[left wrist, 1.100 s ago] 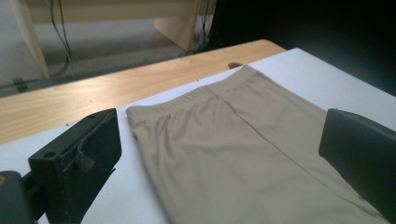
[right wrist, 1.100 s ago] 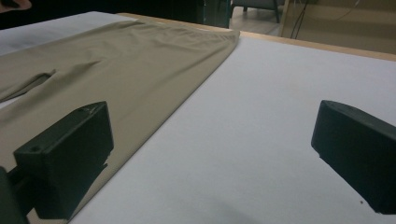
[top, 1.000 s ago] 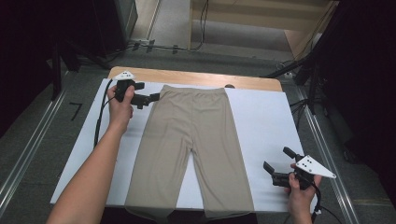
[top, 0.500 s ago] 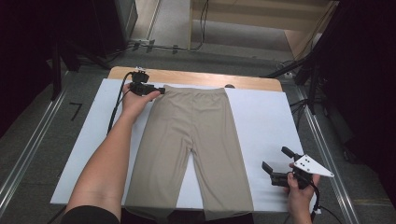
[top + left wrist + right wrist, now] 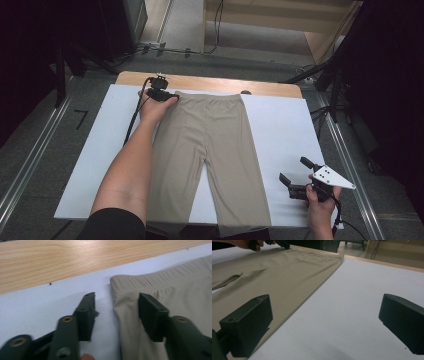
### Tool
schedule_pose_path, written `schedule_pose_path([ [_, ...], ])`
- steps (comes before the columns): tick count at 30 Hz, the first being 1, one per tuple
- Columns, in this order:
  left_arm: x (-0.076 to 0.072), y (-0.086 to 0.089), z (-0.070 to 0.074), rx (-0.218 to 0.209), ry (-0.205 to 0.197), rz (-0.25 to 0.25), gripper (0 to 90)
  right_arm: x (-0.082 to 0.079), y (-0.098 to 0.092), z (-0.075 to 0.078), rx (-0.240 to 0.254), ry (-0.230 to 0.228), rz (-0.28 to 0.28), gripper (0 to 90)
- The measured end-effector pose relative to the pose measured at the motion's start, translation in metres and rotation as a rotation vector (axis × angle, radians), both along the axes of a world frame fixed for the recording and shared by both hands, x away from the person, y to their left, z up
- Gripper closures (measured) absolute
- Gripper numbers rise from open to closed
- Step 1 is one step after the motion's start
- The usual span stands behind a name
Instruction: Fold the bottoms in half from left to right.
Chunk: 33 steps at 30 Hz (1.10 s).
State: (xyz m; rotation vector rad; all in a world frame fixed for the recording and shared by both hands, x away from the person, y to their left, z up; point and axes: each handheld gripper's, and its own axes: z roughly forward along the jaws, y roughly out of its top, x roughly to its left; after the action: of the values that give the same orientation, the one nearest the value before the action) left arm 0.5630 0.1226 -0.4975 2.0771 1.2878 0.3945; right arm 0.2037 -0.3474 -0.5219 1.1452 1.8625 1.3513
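A pair of beige shorts (image 5: 210,145) lies flat on a white board (image 5: 285,125), waistband at the far side. My left gripper (image 5: 167,96) is down at the waistband's far left corner. In the left gripper view the left gripper (image 5: 117,300) straddles the side edge of the shorts (image 5: 175,290): one jaw over bare board, the other over the cloth. Its jaws have just been closing; a gap remains and the pads do not press the fabric. My right gripper (image 5: 294,170) hovers open over the board's near right, beside the right leg; nothing lies between the right gripper's (image 5: 327,312) jaws.
The board rests on a wooden table whose far edge (image 5: 210,82) shows behind the waistband. Metal rails run along both sides of the table. Bare white board lies to the right of the shorts (image 5: 274,272). The person's left forearm (image 5: 130,165) stretches over the left leg.
The left hand has moved right and down from the board's far left onto the waistband corner, and its jaws have narrowed. The right hand has stayed put.
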Motion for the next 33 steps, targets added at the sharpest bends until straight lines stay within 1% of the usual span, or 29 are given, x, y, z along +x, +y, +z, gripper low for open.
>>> schedule_pose_path([
  [1, -0.001, -0.002, -0.001, 0.015, -0.009, 0.010, 56.4, 0.000, 0.001, 0.000, -0.001, 0.005, -0.003, 0.0],
  [2, -0.004, -0.005, -0.002, 0.035, -0.030, 0.026, 59.5, 0.001, 0.001, 0.000, -0.007, 0.007, -0.003, 0.0],
  [3, -0.006, -0.007, -0.003, 0.046, -0.044, 0.032, 59.5, 0.001, 0.001, 0.000, -0.007, 0.007, -0.003, 0.0],
  [4, -0.008, -0.008, -0.004, 0.046, -0.050, 0.042, 60.7, 0.001, 0.001, 0.000, -0.011, 0.005, -0.002, 0.0],
  [5, -0.009, -0.008, -0.004, 0.040, -0.052, 0.053, 68.0, 0.002, 0.002, 0.000, -0.013, 0.010, -0.005, 0.0],
  [6, -0.010, -0.009, -0.003, 0.042, -0.048, 0.056, 68.0, 0.002, 0.002, 0.000, -0.013, 0.010, -0.005, 0.0],
  [7, -0.011, -0.011, -0.002, 0.053, -0.044, 0.049, 72.5, 0.002, 0.002, 0.000, -0.014, 0.012, -0.007, 0.0],
  [8, -0.012, -0.013, -0.002, 0.063, -0.046, 0.034, 84.6, 0.002, 0.003, 0.000, -0.016, 0.016, -0.006, 0.0],
  [9, -0.013, -0.015, -0.002, 0.072, -0.043, 0.024, 84.6, 0.002, 0.003, 0.000, -0.016, 0.016, -0.006, 0.0],
  [10, -0.014, -0.017, -0.001, 0.078, -0.041, 0.022, 89.5, 0.002, 0.003, 0.000, -0.019, 0.020, -0.006, 0.0],
  [11, -0.013, -0.018, 0.000, 0.087, -0.034, 0.018, 90.0, 0.004, 0.004, -0.001, -0.030, 0.030, -0.007, 0.0],
  [12, -0.013, -0.018, 0.002, 0.079, -0.015, 0.020, 90.0, 0.004, 0.005, -0.001, -0.035, 0.035, -0.007, 0.0],
  [13, -0.012, -0.017, 0.004, 0.050, 0.017, 0.023, 90.0, 0.004, 0.005, -0.001, -0.035, 0.035, -0.007, 0.0],
  [14, -0.011, -0.016, 0.005, 0.014, 0.038, 0.024, 90.0, 0.004, 0.005, -0.001, -0.040, 0.033, -0.003, 0.0],
  [15, -0.012, -0.015, 0.006, -0.008, 0.046, 0.020, 90.0, 0.004, 0.006, -0.001, -0.043, 0.034, 0.002, 0.0],
  [17, -0.015, -0.017, 0.012, -0.012, 0.028, 0.005, 90.0, 0.004, 0.005, -0.001, -0.044, 0.040, 0.021, 0.0],
  [19, -0.018, -0.019, 0.022, -0.043, 0.002, -0.006, 90.0, 0.004, 0.006, 0.000, -0.043, 0.045, 0.025, 0.0],
  [20, -0.019, -0.019, 0.028, -0.068, -0.005, -0.010, 90.0, 0.004, 0.006, 0.001, -0.049, 0.043, 0.025, 0.0],
  [21, -0.021, -0.019, 0.035, -0.078, -0.017, -0.017, 90.0, 0.003, 0.006, 0.001, -0.052, 0.044, 0.027, 0.0],
  [22, -0.022, -0.020, 0.042, -0.088, -0.031, -0.021, 90.0, 0.003, 0.007, 0.003, -0.038, 0.045, 0.029, 0.0],
  [23, -0.024, -0.019, 0.050, -0.094, -0.042, -0.030, 90.0, 0.002, 0.009, 0.004, -0.012, 0.051, 0.033, 0.0],
  [24, -0.026, -0.019, 0.057, -0.101, -0.054, -0.037, 90.0, 0.002, 0.013, 0.007, 0.005, 0.051, 0.034, 0.0],
  [25, -0.027, -0.018, 0.065, -0.099, -0.067, -0.044, 90.0, 0.000, 0.020, 0.011, -0.007, 0.049, 0.031, 0.0],
  [27, -0.030, -0.016, 0.077, -0.110, -0.082, -0.052, 90.0, -0.004, 0.039, 0.021, -0.040, 0.037, 0.055, 0.0],
  [28, -0.030, -0.014, 0.081, -0.108, -0.087, -0.055, 90.0, -0.008, 0.065, 0.031, -0.041, 0.034, 0.101, 0.0],
  [29, -0.031, -0.011, 0.085, -0.114, -0.087, -0.056, 90.0, -0.008, 0.065, 0.031, -0.041, 0.034, 0.101, 0.0],
  [31, -0.031, -0.007, 0.089, -0.150, -0.083, -0.056, 90.0, -0.012, 0.095, 0.038, -0.053, 0.039, 0.159, 0.0],
  [32, -0.032, -0.007, 0.090, -0.157, -0.082, -0.057, 90.0, -0.015, 0.112, 0.042, -0.069, 0.048, 0.187, 0.0],
  [33, -0.032, -0.007, 0.091, -0.160, -0.079, -0.062, 90.0, -0.018, 0.130, 0.045, -0.072, 0.058, 0.216, 0.0],
])
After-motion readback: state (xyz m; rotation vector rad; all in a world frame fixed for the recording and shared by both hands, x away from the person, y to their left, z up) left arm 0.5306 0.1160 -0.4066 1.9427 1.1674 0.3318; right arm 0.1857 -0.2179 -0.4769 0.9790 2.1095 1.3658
